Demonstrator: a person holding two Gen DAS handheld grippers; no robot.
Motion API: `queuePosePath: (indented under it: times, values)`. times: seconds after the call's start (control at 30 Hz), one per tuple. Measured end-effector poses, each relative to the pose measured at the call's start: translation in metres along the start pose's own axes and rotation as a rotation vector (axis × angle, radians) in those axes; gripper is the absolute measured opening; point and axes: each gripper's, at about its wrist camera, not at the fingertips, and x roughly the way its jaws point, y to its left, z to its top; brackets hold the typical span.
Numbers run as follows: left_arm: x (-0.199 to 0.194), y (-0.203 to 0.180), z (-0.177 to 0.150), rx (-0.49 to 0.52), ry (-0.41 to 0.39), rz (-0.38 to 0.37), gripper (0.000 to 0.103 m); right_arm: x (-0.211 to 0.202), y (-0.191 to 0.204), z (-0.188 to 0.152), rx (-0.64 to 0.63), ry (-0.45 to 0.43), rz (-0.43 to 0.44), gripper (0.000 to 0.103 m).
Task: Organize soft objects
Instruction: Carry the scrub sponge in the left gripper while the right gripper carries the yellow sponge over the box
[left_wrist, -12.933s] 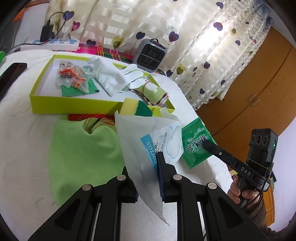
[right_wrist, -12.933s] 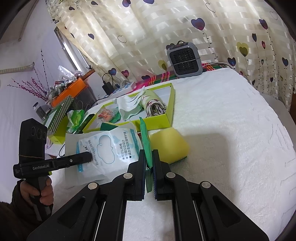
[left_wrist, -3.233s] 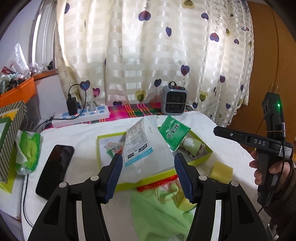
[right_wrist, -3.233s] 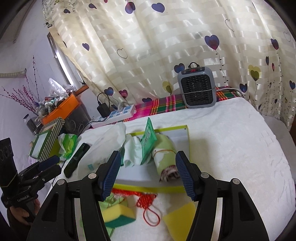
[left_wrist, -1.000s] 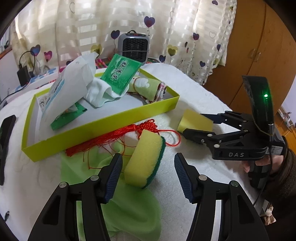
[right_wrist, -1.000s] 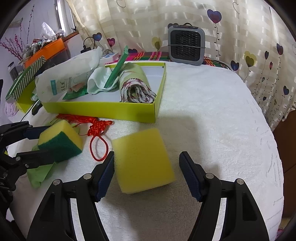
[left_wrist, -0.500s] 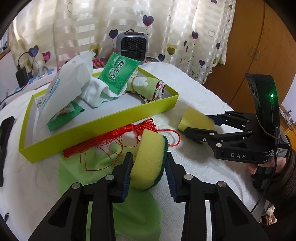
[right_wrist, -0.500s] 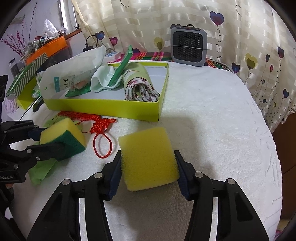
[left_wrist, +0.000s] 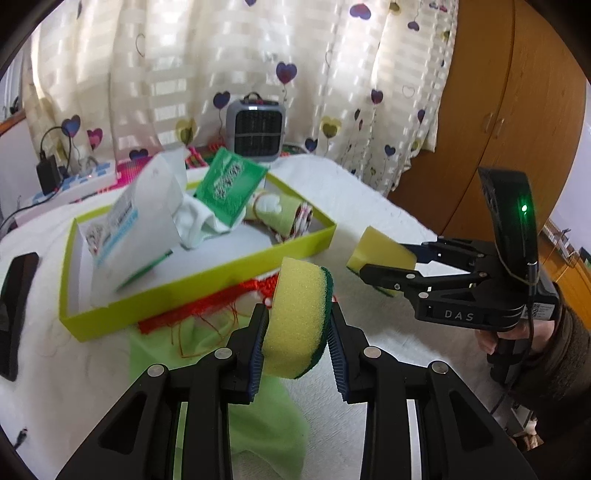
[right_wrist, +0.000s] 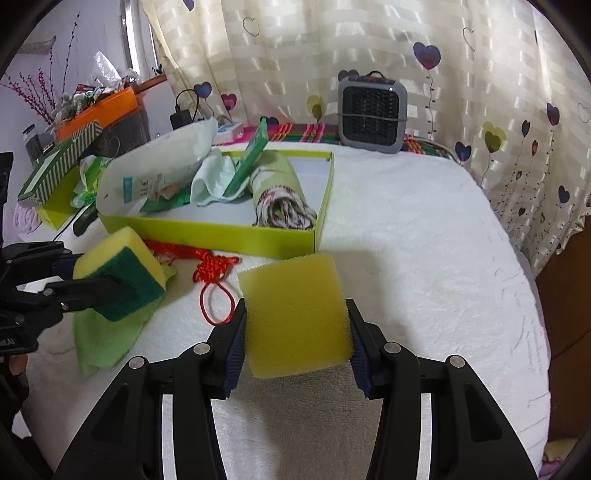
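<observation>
Clamping a scourer sponge (left_wrist: 299, 317), the left hand-held gripper (left_wrist: 297, 334) held it just in front of the box (left_wrist: 199, 280), above a green cloth (left_wrist: 258, 413). The right hand-held gripper (right_wrist: 297, 332), jaws closing, pressed both pads on a yellow sponge (right_wrist: 295, 317), also before the box, beside a red knot (right_wrist: 214, 269). Inside the box lay packets and a rolled towel (right_wrist: 280, 192) on the white tabletop (right_wrist: 424, 240).

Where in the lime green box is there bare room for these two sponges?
The lime green box has bare floor along its near wall, in front of the rolled towel and white glove. Its far-left end is crowded by the wipes pack and green packet.
</observation>
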Motion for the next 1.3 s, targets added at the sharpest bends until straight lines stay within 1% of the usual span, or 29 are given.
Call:
queuePosePath:
  times: [0.1, 0.2, 0.27, 0.37, 0.6, 0.77, 1.13, 1.3]
  values:
    - [-0.008, 0.003, 0.006, -0.003, -0.024, 0.005, 0.030, -0.007, -0.001, 0.005, 0.008, -0.017, 0.000, 0.049]
    - [-0.015, 0.006, 0.013, -0.019, -0.040, -0.011, 0.030, -0.014, 0.000, 0.011, 0.006, -0.036, 0.003, 0.049]
    - [-0.019, 0.007, 0.017, -0.014, -0.051, -0.004, 0.030, -0.019, 0.000, 0.015, 0.018, -0.051, 0.015, 0.049]
    - [-0.026, 0.011, 0.025, -0.017, -0.071, -0.005, 0.030, -0.023, 0.002, 0.021, 0.013, -0.069, 0.010, 0.049]
    - [-0.034, 0.025, 0.038, -0.028, -0.101, 0.053, 0.030, -0.024, 0.008, 0.037, 0.007, -0.091, 0.024, 0.049]
    - [-0.027, 0.035, 0.043, -0.029, -0.084, 0.133, 0.030, -0.014, 0.013, 0.048, 0.002, -0.087, 0.039, 0.049]
    - [-0.002, 0.048, 0.048, -0.010, -0.058, 0.183, 0.030, 0.019, 0.029, 0.064, -0.028, -0.052, 0.049, 0.049]
    - [0.009, 0.056, 0.047, -0.021, -0.040, 0.206, 0.030, 0.031, 0.035, 0.069, -0.044, -0.037, 0.048, 0.049]
